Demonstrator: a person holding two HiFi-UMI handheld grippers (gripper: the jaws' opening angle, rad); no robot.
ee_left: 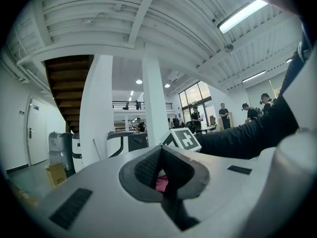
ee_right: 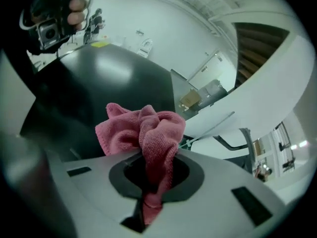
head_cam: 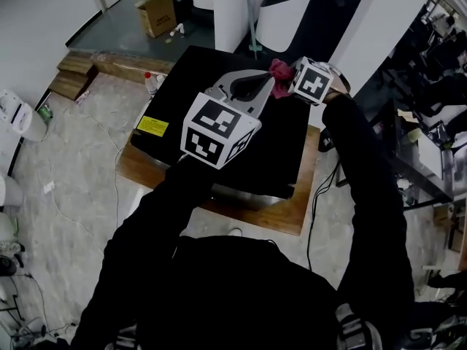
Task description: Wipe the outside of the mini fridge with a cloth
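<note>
The black mini fridge (head_cam: 284, 144) stands on a wooden pallet, and I see its top from above. My right gripper (head_cam: 284, 77) hovers over the fridge's far edge, shut on a bunched pink cloth (head_cam: 279, 68). In the right gripper view the cloth (ee_right: 143, 130) sticks out of the jaws (ee_right: 153, 182) above the glossy fridge top (ee_right: 99, 83). My left gripper (head_cam: 270, 86) is held over the fridge top, shut, with its tip close to the cloth. In the left gripper view it (ee_left: 163, 175) points up into the hall, and a sliver of pink (ee_left: 161, 183) shows through the jaws.
The wooden pallet (head_cam: 284, 221) juts out at the front right. A yellow label (head_cam: 152, 126) marks the fridge's left side, with a bottle (head_cam: 151, 82) beside it. A cardboard box (head_cam: 157, 13) and white machines (head_cam: 292, 13) stand behind. Cables (head_cam: 321, 195) trail on the floor.
</note>
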